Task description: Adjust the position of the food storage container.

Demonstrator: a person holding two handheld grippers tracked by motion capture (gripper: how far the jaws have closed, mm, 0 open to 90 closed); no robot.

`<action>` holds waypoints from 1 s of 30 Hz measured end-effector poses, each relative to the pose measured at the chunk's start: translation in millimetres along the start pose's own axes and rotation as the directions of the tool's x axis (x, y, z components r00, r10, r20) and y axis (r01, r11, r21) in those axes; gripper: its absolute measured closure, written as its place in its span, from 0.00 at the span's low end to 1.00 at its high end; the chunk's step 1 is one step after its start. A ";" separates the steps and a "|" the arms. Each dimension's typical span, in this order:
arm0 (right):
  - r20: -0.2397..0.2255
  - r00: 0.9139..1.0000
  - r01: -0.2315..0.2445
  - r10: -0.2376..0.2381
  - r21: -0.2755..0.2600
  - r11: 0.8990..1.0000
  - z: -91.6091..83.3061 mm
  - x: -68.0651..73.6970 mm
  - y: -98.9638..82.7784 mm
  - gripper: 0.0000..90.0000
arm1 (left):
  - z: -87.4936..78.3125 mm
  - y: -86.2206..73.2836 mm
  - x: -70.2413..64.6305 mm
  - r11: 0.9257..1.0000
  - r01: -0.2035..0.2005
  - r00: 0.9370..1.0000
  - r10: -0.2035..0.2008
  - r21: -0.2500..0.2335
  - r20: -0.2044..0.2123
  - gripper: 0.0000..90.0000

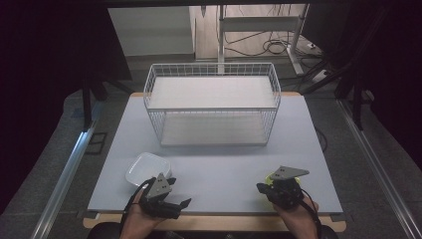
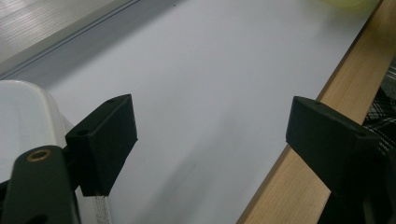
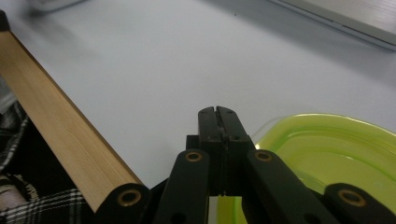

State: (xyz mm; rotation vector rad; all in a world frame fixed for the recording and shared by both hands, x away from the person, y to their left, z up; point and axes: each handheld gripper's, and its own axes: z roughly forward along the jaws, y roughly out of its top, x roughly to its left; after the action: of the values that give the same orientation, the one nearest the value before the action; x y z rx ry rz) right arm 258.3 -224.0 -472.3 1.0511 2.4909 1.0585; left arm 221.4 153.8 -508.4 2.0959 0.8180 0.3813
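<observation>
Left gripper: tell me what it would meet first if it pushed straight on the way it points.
The left gripper, jaws open, points along the bare table toward the yellow-green container at the far end. Nothing lies between, though depth is uncertain.

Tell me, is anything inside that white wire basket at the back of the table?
The white wire basket looks empty: through its mesh, a bare flat upper shelf and bare floor show. The table carries it; what is under its floor is covered.

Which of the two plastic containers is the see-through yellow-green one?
The yellow-green container lies beside the right gripper, near the table's front edge. The other container, by the left gripper, is white.
</observation>
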 end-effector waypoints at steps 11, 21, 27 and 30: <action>-0.060 0.998 -0.008 0.009 0.021 1.000 -21.6 11.8 -26.9 0.99 | 0.7 0.3 -0.9 1.000 -0.004 1.000 0.004 -0.002 -0.003 0.18; -0.019 0.999 -0.025 0.026 0.096 0.995 -17.6 -0.2 -43.1 0.99 | 2.6 0.5 -3.0 1.000 -0.019 1.000 0.019 0.011 0.001 0.18; 0.017 0.999 -0.047 0.046 0.105 0.993 -15.7 -14.9 -47.5 0.99 | 3.5 0.6 -3.7 1.000 -0.023 1.000 0.023 0.017 0.004 0.18; 0.040 0.998 -0.054 0.050 0.106 0.993 -16.1 -20.7 -47.2 0.99 | 4.1 0.6 -3.9 0.999 -0.025 1.000 0.025 0.020 0.005 0.18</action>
State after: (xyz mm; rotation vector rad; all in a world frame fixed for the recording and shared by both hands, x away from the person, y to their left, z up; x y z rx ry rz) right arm 240.8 -269.6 -495.2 1.1603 2.5282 0.9193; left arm 221.0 148.5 -510.4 2.1263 0.7969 0.3830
